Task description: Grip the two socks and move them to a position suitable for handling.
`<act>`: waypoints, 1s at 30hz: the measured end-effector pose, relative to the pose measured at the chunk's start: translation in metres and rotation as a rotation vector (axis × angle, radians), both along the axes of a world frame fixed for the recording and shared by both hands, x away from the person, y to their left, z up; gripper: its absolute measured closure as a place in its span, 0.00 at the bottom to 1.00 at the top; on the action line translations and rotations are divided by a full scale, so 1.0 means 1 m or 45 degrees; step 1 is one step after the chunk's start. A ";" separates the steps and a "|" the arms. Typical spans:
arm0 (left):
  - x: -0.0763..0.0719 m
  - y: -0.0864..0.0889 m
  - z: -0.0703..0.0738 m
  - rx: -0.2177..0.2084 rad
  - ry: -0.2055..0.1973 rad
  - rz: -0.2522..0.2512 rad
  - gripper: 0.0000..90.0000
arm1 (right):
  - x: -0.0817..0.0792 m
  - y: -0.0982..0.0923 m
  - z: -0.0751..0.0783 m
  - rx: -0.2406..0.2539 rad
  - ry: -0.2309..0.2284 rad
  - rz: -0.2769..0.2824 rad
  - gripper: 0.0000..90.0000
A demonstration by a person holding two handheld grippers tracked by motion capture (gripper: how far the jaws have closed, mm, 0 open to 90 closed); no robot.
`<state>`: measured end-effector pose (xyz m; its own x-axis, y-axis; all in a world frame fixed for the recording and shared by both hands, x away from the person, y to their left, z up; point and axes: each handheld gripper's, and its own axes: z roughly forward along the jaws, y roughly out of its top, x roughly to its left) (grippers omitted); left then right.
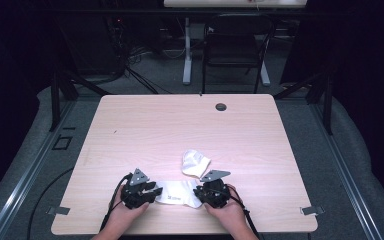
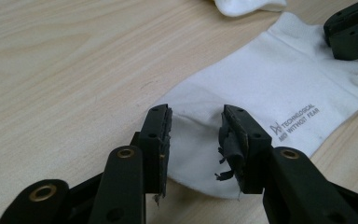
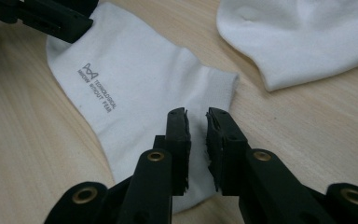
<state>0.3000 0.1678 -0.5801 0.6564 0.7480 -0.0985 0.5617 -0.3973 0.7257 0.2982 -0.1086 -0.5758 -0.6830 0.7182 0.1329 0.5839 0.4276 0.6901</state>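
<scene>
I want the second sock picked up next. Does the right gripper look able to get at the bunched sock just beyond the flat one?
Probably yes. The right gripper sits over the flat sock, and the bunched sock lies just past it on bare table, nothing between them.

My left tongs [image 2: 193,135] are matte black, with brass-ringed pivot holes along the arms and small screw holes in the jaw blocks; the rubber pad on one jaw is frayed and peeling. My right tongs [image 3: 196,135] match them, pads ragged too. Each carries a grey three-cornered plate on top and trails a black cable behind it.
</scene>
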 end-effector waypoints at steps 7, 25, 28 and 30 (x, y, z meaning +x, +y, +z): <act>-0.010 0.001 0.000 -0.018 0.022 -0.041 0.66 | -0.002 -0.005 0.004 -0.022 0.061 0.024 0.88; -0.014 0.004 0.015 -0.052 -0.042 -0.034 0.58 | -0.005 -0.012 0.018 0.028 0.016 -0.043 0.81; -0.009 0.011 0.016 -0.050 -0.049 -0.008 0.58 | 0.001 -0.007 0.021 -0.004 -0.031 -0.071 0.79; -0.005 0.015 0.018 -0.052 -0.062 0.010 0.58 | 0.009 -0.004 0.023 -0.009 -0.049 -0.094 0.79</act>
<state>0.2946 0.1828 -0.5622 0.6553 0.7491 -0.0974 0.5283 -0.3622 0.7679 0.3068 -0.1126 -0.5531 -0.6328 0.7675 0.1024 0.5873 0.3895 0.7095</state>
